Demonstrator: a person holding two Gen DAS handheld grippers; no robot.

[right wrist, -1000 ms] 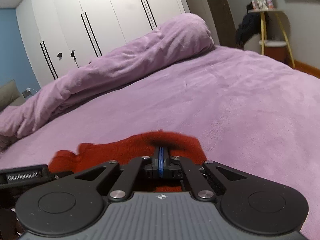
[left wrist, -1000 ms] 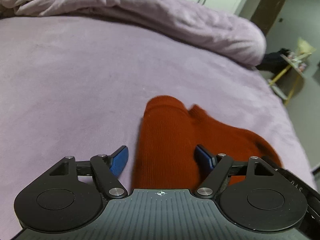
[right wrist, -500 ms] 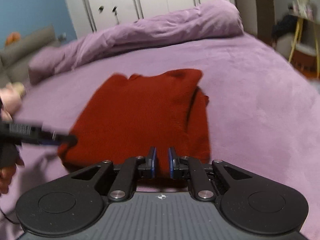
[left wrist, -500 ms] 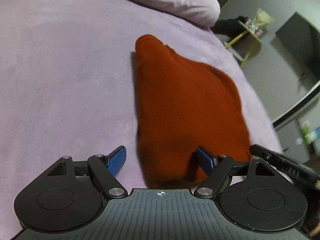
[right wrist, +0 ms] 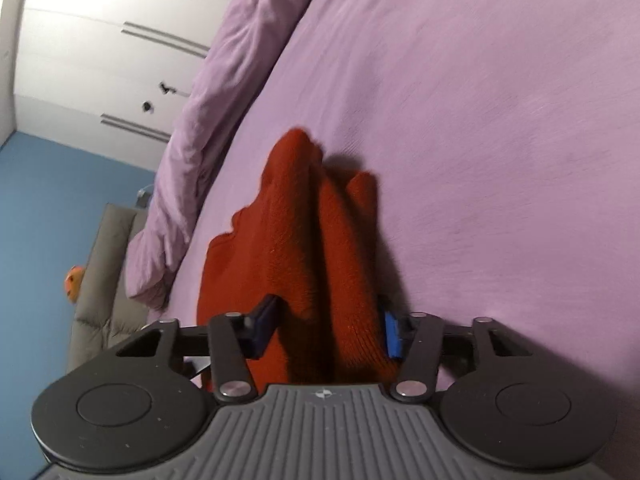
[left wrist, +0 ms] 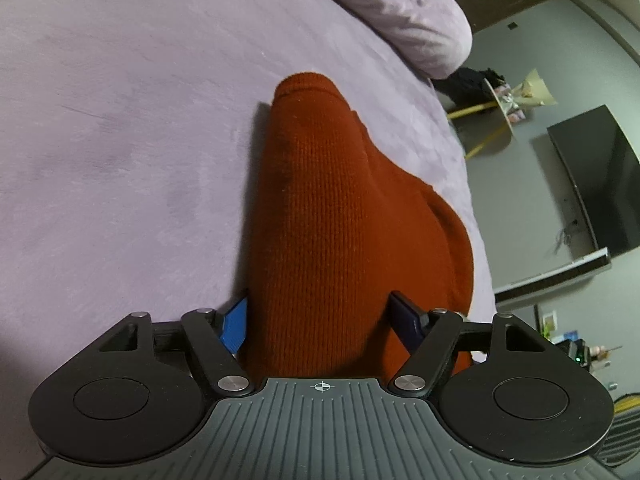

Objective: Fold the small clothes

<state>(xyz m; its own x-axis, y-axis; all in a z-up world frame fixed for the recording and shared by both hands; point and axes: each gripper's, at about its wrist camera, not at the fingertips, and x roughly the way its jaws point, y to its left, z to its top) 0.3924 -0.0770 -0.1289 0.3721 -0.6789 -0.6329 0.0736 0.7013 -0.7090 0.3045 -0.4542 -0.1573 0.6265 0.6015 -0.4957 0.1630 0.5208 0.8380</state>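
Observation:
A rust-red knitted garment point(left wrist: 332, 208) lies folded on the purple bed point(left wrist: 120, 120). My left gripper point(left wrist: 320, 320) is open, with its blue fingers on either side of the garment's near edge. In the right wrist view the same garment point(right wrist: 320, 248) shows bunched layers running away from me. My right gripper point(right wrist: 326, 332) is open, and the garment's near end fills the space between its blue fingers. I cannot tell whether either gripper's pads press on the cloth.
A rolled purple duvet point(left wrist: 400, 8) lies along the far side of the bed and shows in the right wrist view point(right wrist: 208, 92). A yellow side table point(left wrist: 496, 108) and a dark screen point(left wrist: 592, 176) stand past the bed's edge. A grey couch point(right wrist: 104, 280) and white wardrobes point(right wrist: 112, 52) stand beyond.
My right gripper went from shut to wide open and moved down over the garment's edge. My left gripper stayed open and moved in around the garment. Both views have tilted.

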